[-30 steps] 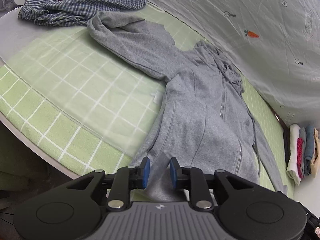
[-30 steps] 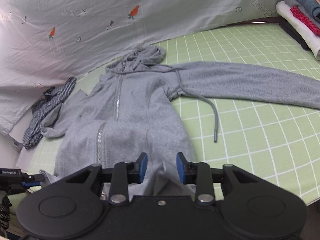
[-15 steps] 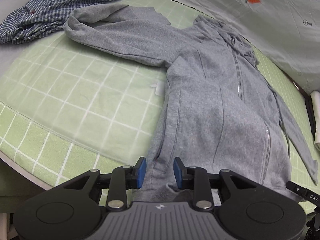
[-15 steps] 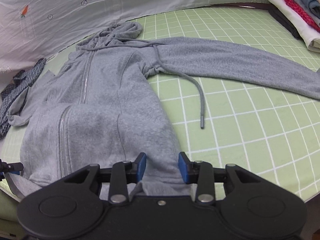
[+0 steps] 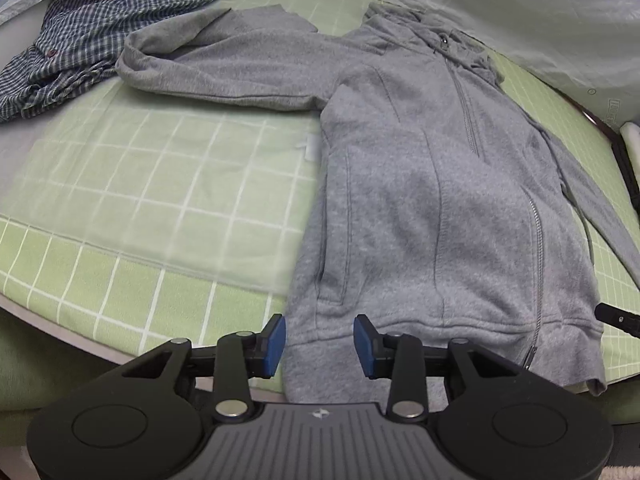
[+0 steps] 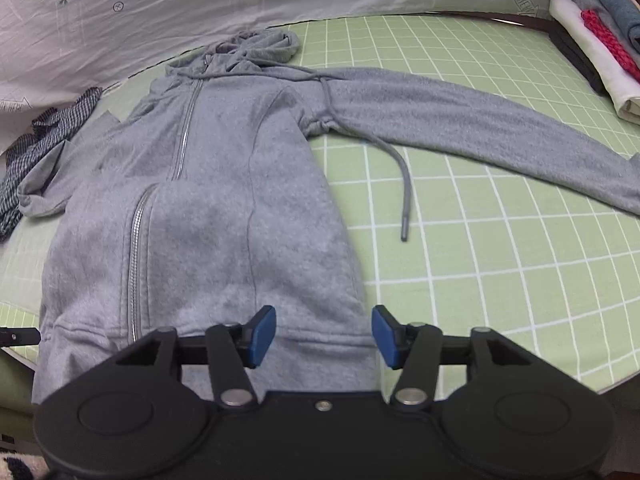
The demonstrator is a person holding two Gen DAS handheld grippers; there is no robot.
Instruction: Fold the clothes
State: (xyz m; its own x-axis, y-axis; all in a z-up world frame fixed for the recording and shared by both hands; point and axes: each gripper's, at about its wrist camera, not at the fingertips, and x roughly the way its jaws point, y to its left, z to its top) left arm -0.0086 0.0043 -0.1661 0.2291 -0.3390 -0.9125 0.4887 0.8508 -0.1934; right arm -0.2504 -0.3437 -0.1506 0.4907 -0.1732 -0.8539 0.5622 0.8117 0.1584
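Two hand-held grippers hang side by side over the near edge of a table, and both stand spread apart with nothing caught between their blue pads. Directly under the left gripper (image 5: 320, 338) lies the ribbed hem at one bottom corner of a grey zip-up hoodie (image 5: 432, 184); the right gripper (image 6: 324, 334) sits over the hem at the other bottom corner, so the waistband runs between the two tools and drapes a little over the table edge. The hoodie lies front up and spread flat on a green checked tablecloth (image 6: 500, 264), zip closed, body reaching straight away from the grippers. Farther out, one sleeve (image 6: 480, 128) stretches off to the right of the right gripper, and a loose drawstring (image 6: 404, 184) trails onto the cloth near it. The other sleeve (image 5: 224, 68) runs out to the left of the left gripper. The hood is bunched at the far end. It looks like soft, thick fleece: limp, fairly light, likely to sag and crease when lifted, not slippery. The doubled hem band and the cuffs seem the firmest places to pinch. Beyond the left sleeve lies a crumpled blue checked shirt (image 5: 92, 40); far right, a stack of folded clothes (image 6: 600, 36).
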